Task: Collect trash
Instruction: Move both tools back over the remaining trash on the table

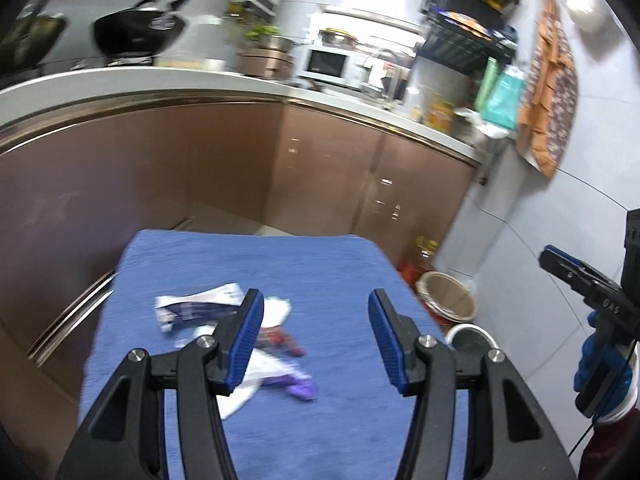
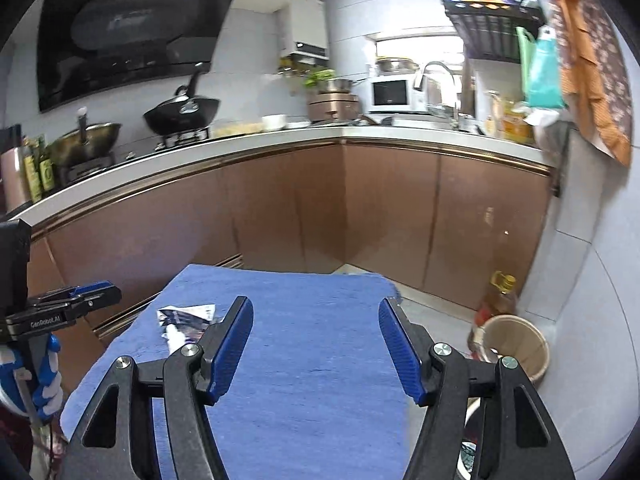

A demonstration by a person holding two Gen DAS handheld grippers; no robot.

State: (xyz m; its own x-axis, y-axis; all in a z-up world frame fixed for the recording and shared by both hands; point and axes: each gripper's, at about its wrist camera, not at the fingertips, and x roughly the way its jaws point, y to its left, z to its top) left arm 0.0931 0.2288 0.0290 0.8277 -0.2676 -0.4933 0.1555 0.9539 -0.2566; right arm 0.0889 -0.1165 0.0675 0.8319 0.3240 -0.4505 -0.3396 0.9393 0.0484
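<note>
The trash (image 1: 236, 336), a loose clump of 3 or so wrappers, lies on the blue cloth (image 1: 344, 264) toward its left half, with the white-and-navy wrapper (image 2: 186, 320) stretched across the cloth, left to right. The left gripper (image 1: 316, 336) hangs over it with jaws wide and empty, the clump showing just behind its left finger, so it looks the nearer hand. The right gripper (image 2: 316, 344), also wide and empty, faces bare cloth, with the bins (image 2: 516, 344) on the floor to its right.
</note>
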